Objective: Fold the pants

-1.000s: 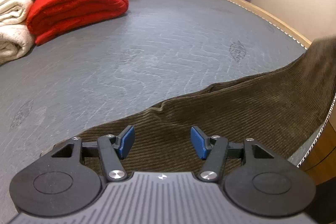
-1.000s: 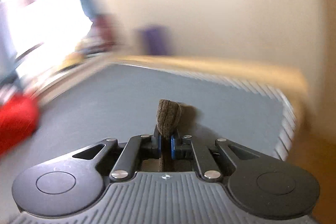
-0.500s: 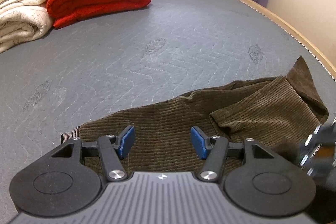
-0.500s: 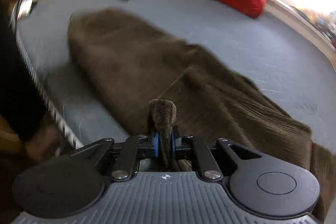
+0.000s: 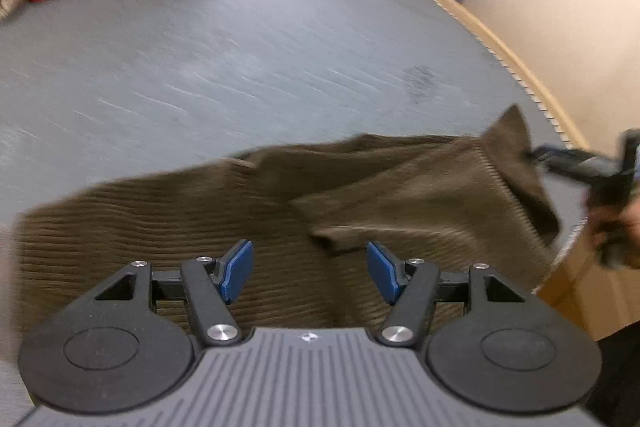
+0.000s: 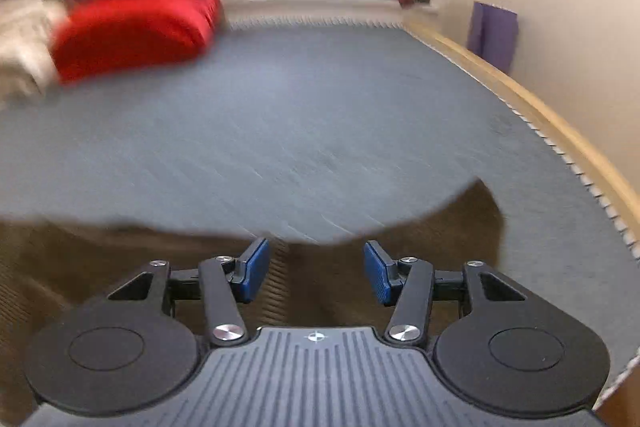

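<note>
Pants (image 5: 280, 211) on mattress (image 5: 240, 39) beneath both tools, left tool (image 5: 308, 271) apart, right tool (image 6: 316, 271) just opened, empty.

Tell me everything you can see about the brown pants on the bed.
The brown pants are ribbed, corduroy-looking fabric, lying across the near edge of the grey mattress. One end is folded back over the rest, its corner sticking up at the right. The left gripper and right gripper are above them with jaws apart; the right's have just been opening, and grip nothing.
</note>
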The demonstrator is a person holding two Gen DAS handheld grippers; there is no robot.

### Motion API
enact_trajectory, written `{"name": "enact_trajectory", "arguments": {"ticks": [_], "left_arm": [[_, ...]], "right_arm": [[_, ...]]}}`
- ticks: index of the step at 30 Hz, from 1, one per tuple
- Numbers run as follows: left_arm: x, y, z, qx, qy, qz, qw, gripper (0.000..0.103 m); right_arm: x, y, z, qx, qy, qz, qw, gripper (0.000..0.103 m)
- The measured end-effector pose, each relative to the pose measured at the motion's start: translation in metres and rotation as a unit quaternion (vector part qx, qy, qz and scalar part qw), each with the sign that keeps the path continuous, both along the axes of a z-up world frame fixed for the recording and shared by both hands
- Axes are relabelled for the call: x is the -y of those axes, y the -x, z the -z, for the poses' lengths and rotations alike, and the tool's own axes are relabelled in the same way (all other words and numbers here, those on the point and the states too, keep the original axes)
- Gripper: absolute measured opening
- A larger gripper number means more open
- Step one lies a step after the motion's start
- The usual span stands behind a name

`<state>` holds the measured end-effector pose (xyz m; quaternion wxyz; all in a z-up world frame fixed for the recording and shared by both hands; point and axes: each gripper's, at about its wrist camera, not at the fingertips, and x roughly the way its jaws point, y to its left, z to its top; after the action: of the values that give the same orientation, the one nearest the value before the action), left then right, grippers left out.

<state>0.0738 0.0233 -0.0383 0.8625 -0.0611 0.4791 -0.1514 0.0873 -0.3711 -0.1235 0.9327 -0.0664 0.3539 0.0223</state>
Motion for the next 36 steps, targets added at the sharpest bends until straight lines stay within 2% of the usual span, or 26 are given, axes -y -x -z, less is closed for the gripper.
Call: {"name": "enact_trajectory", "arguments": {"ticks": [2, 4, 8, 11, 13, 14, 15, 16, 17, 18, 20, 23, 25, 26, 27, 29, 30, 32, 34, 36], "left_arm": [[0.011, -0.012, 0.011, -0.012, 0.001, -0.001, 0.9999, 0.068], [0.016, -0.027, 0.022, -0.029, 0.013, -0.012, 0.9994, 0.068], [0.023, -0.060, 0.049, -0.069, 0.041, -0.049, 0.9955, 0.068], [0.036, -0.080, 0.071, -0.098, 0.026, -0.055, 0.9933, 0.068], [0.043, -0.085, 0.081, -0.113, 0.019, -0.046, 0.9923, 0.066], [0.048, -0.085, 0.086, -0.120, 0.008, -0.040, 0.9920, 0.063], [0.053, -0.083, 0.089, -0.119, -0.012, -0.032, 0.9923, 0.053], [0.059, -0.080, 0.089, -0.109, -0.037, -0.018, 0.9932, 0.029], [0.064, -0.079, 0.086, -0.095, -0.063, -0.008, 0.9934, 0.018], [0.064, -0.078, 0.082, -0.083, -0.073, -0.004, 0.9939, 0.008], [0.060, -0.078, 0.068, -0.056, -0.059, -0.014, 0.9966, 0.007], [0.060, -0.076, 0.039, 0.005, -0.042, -0.012, 0.9991, 0.007], [0.060, -0.074, 0.022, 0.050, -0.046, -0.013, 0.9976, 0.007], [0.058, -0.076, 0.018, 0.059, -0.053, -0.018, 0.9967, 0.007], [0.054, -0.078, 0.019, 0.049, -0.056, -0.027, 0.9968, 0.008], [0.042, -0.088, 0.031, -0.012, -0.054, -0.043, 0.9975, 0.013], [0.033, -0.086, 0.032, -0.020, -0.055, -0.067, 0.9961, 0.015], [0.010, -0.080, 0.024, -0.006, -0.046, -0.114, 0.9924, 0.020], [-0.012, -0.074, 0.011, 0.006, -0.016, -0.134, 0.9909, 0.038], [-0.028, -0.069, 0.003, 0.011, -0.005, -0.147, 0.9890, 0.042]], "right_arm": [[0.003, -0.015, 0.025, -0.036, 0.048, -0.008, 0.998, 0.054], [0.003, -0.025, 0.047, -0.058, 0.075, -0.025, 0.995, 0.054], [-0.016, -0.044, 0.071, -0.061, 0.127, -0.066, 0.988, 0.054], [-0.017, -0.051, 0.072, -0.051, 0.137, -0.075, 0.986, 0.054], [-0.014, -0.052, 0.071, -0.049, 0.130, -0.073, 0.988, 0.044], [-0.012, -0.050, 0.068, -0.048, 0.124, -0.074, 0.988, 0.021], [-0.008, -0.048, 0.066, -0.047, 0.113, -0.076, 0.990, 0.007], [-0.003, -0.046, 0.061, -0.038, 0.099, -0.069, 0.992, 0.007], [0.003, -0.043, 0.054, -0.025, 0.085, -0.058, 0.994, 0.007], [0.010, -0.037, 0.043, -0.011, 0.070, -0.043, 0.997, 0.007], [0.033, -0.025, 0.015, 0.033, 0.014, 0.012, 0.999, 0.006], [0.061, 0.006, -0.033, 0.119, -0.061, 0.081, 0.988, 0.006], [0.061, 0.030, -0.065, 0.180, -0.069, 0.090, 0.977, 0.006], [0.055, 0.041, -0.079, 0.209, -0.066, 0.085, 0.972, 0.006], [0.044, 0.053, -0.093, 0.236, -0.066, 0.074, 0.967, 0.006], [0.009, 0.074, -0.113, 0.280, -0.068, 0.018, 0.957, 0.006], [-0.015, 0.085, -0.119, 0.294, -0.061, -0.026, 0.954, 0.006], [-0.069, 0.108, -0.121, 0.301, -0.055, -0.130, 0.943, 0.006], [-0.123, 0.126, -0.108, 0.259, -0.054, -0.253, 0.931, 0.006], [-0.165, 0.134, -0.080, 0.175, -0.046, -0.346, 0.921, 0.008]]}}
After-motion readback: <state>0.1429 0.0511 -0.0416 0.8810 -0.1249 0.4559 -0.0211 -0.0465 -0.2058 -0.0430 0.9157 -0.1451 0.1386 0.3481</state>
